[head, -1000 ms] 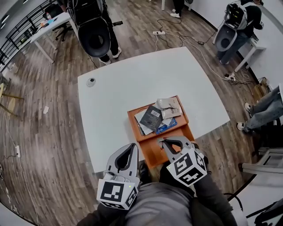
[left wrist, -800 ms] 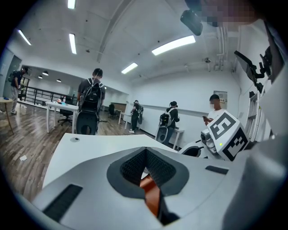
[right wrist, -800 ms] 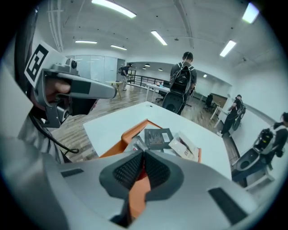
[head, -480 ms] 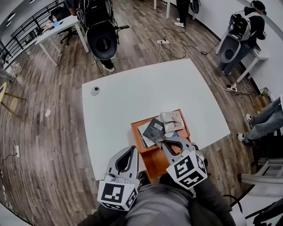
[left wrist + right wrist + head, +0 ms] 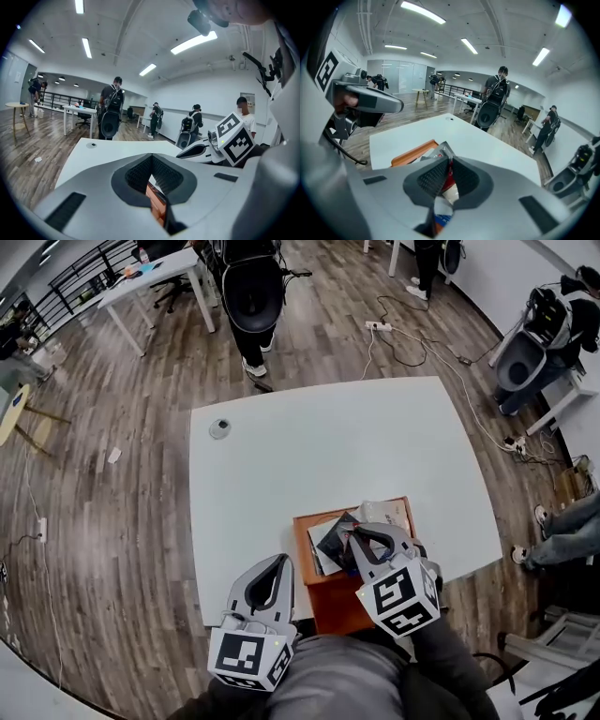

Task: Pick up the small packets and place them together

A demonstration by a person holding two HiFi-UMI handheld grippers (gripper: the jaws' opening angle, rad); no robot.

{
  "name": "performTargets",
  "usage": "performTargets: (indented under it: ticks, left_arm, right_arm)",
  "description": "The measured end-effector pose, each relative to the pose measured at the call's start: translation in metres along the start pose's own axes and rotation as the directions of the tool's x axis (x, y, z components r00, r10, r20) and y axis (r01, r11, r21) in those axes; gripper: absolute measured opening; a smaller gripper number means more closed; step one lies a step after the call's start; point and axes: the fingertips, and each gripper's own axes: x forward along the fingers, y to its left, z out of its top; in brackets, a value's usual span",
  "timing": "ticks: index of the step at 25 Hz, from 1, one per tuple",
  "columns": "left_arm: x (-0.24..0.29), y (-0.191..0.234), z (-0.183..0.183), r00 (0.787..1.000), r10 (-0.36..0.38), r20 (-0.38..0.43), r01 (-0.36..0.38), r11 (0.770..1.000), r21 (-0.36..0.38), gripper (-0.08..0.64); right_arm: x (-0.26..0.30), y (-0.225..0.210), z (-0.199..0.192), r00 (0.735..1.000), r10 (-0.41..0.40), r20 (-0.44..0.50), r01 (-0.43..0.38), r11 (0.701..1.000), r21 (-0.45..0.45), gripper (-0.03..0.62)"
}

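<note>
Elsewhere, a small disc [image 5: 219, 428] shares the table [image 5: 309, 456] with the packets' [image 5: 336, 538] tray [image 5: 333, 601].

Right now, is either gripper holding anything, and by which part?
Nothing looks held. The left gripper is shut and empty; the right gripper, shut, hovers over the packets in the tray.

The worktop [image 5: 309, 446] is plain white, with one small grey round thing [image 5: 219, 428] on it. The tray [image 5: 330, 601] is orange. In it lie a black packet [image 5: 336, 540] and a silvery packet [image 5: 386, 514]. In the right gripper view, a printed packet [image 5: 450, 190] shows red, then cream (lower down there is white and blue too). The left gripper [image 5: 277, 563] and the right gripper [image 5: 361, 536] are light grey with dark grey jaws. Each cube [image 5: 246, 652] has black and white squares. The floor [image 5: 112, 521] is brown wood with streaks.
</note>
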Motion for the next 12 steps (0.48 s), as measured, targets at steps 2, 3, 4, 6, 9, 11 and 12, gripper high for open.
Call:
performTargets:
  ticks: [2,3,4,6,9,11,12]
  left_arm:
    - [0.002,0.003,-0.006,1.0,0.014,-0.017,-0.015,1.0,-0.012,-0.003]
    - [0.004,0.005,-0.009,1.0,0.02,-0.024,-0.021,1.0,-0.016,-0.003]
    - [0.005,0.006,-0.011,0.999,0.025,-0.029,-0.026,0.999,-0.02,-0.003]
    - [0.006,0.008,-0.014,0.999,0.032,-0.038,-0.033,0.999,-0.026,-0.003]
    - [0.005,0.01,-0.016,0.998,0.036,-0.046,-0.037,0.999,-0.031,-0.003]
    - [0.004,0.013,-0.016,0.998,0.036,-0.047,-0.038,0.999,-0.031,-0.003]
    - [0.004,0.013,-0.016,0.998,0.037,-0.046,-0.038,0.999,-0.03,-0.003]
  right_arm:
    - [0.009,0.002,-0.006,1.0,0.025,-0.012,-0.025,1.0,0.006,0.021]
    - [0.013,0.003,-0.009,0.999,0.036,-0.019,-0.036,0.999,0.007,0.029]
    - [0.016,0.004,-0.012,0.999,0.045,-0.024,-0.045,0.999,0.009,0.038]
    - [0.02,0.006,-0.014,0.998,0.062,-0.023,-0.062,0.998,0.021,0.041]
    - [0.022,0.009,-0.013,0.996,0.082,-0.022,-0.081,0.996,0.037,0.081]
    - [0.022,0.011,-0.011,0.996,0.092,-0.013,-0.091,0.995,0.043,0.095]
    - [0.022,0.012,-0.009,0.996,0.093,-0.006,-0.093,0.995,0.045,0.095]
